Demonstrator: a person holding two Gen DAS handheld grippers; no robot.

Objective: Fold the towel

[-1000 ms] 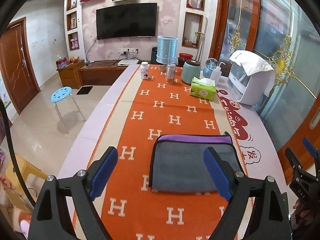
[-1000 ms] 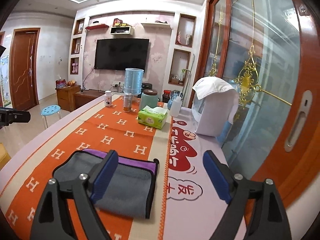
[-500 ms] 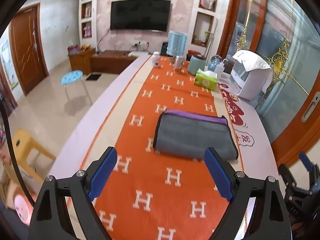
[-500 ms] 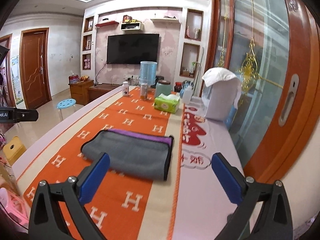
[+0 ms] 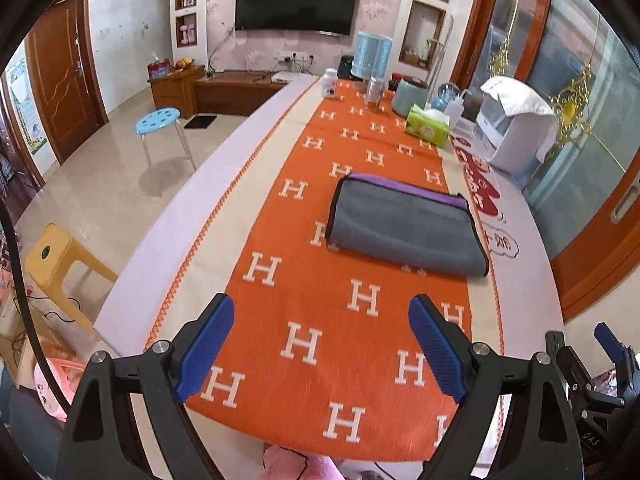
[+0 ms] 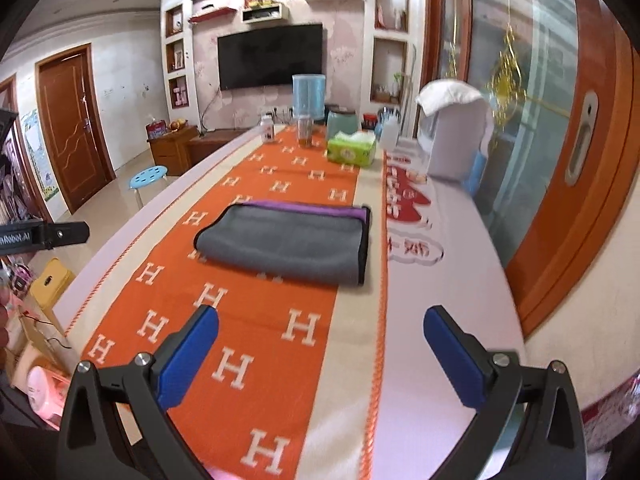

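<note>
A grey towel (image 5: 404, 226) with a purple edge lies folded flat on the orange H-patterned table runner (image 5: 320, 320). It also shows in the right wrist view (image 6: 288, 240). My left gripper (image 5: 320, 352) is open and empty, held well back from the towel over the table's near end. My right gripper (image 6: 320, 360) is open and empty, also well back from the towel. The right gripper shows at the lower right of the left wrist view (image 5: 592, 372).
At the table's far end stand a green tissue box (image 5: 427, 127), a jar (image 5: 374, 94), a white bottle (image 5: 330, 83), a teal pot (image 5: 412, 96) and a white appliance (image 5: 516, 132). A blue stool (image 5: 162, 118) and a yellow stool (image 5: 56, 256) stand on the floor at left.
Both grippers have pulled back and up from the towel toward the table's near end. The towel lies still, folded, now farther away in both views.
</note>
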